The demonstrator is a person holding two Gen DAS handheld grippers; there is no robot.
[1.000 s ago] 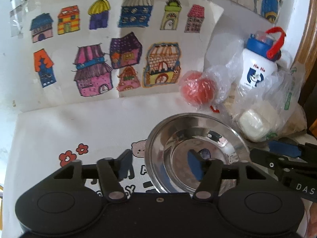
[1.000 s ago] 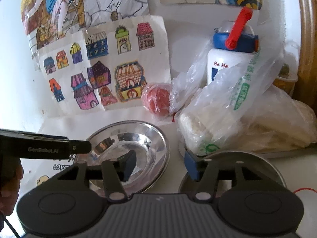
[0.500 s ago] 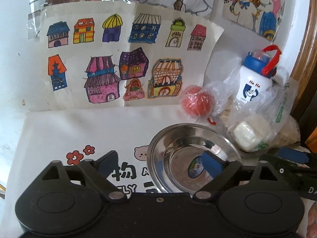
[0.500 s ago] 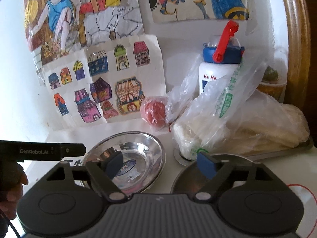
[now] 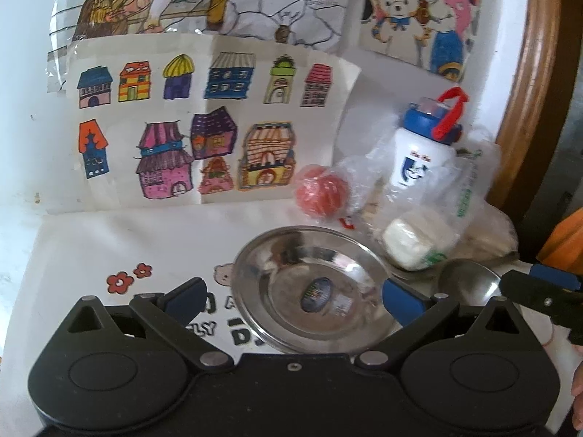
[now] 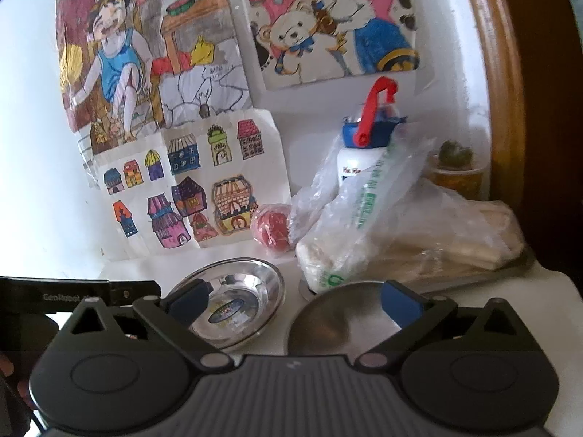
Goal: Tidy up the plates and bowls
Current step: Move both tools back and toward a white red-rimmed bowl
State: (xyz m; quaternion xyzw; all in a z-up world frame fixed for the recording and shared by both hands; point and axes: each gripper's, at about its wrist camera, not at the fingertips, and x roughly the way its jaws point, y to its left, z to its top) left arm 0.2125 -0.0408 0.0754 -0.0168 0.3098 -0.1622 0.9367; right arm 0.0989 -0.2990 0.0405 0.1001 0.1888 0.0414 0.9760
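Both my claws opening wide, nothing between them: left gripper (image 5: 291, 296), right gripper (image 6: 293, 300). Shiny bowl (image 5: 313, 287) looks released; next, dull plate (image 6: 335, 322) needs a rim pinch

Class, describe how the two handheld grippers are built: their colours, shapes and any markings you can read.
Left gripper: black body, two round housings with triangular cut-outs, linkage arms on silver pivots, blue fingertip pads. Right gripper: same build, but a ribbed grey centre plate. In the right wrist view, white lettering, partly readable as "GenRobot", runs along the left gripper's black side.
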